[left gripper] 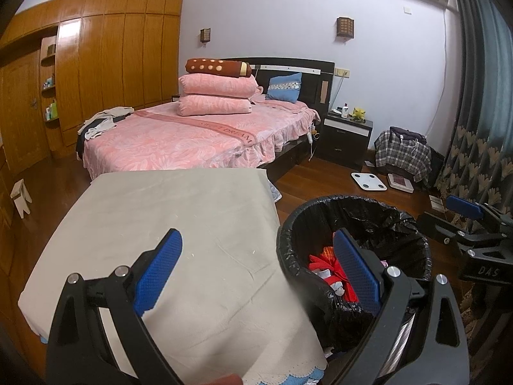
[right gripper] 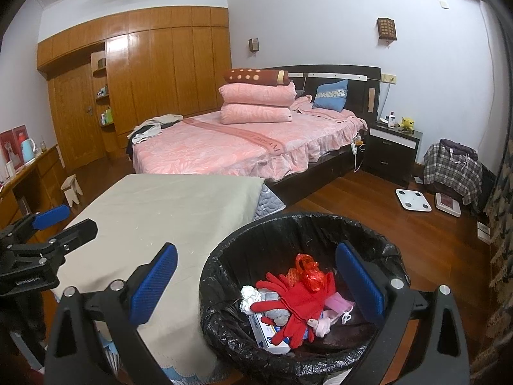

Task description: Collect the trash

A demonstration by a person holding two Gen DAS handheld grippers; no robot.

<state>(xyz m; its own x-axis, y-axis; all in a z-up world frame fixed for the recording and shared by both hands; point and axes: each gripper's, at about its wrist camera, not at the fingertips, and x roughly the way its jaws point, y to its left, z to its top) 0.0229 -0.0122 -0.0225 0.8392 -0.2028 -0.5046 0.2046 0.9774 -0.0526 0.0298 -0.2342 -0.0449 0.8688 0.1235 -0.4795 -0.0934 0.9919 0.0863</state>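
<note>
Both grippers were held wide open and empty: the right gripper [right gripper: 256, 282] was poised above the bin [right gripper: 224, 253], the left gripper [left gripper: 256, 269] over the table [left gripper: 154, 211] edge beside it. Trash, a red glove [right gripper: 295, 301] and a white box [right gripper: 269, 337] among it, was seen lying inside the black liner. No litter could be made out on the beige cloth, so the collecting was judged nearly finished.
</note>
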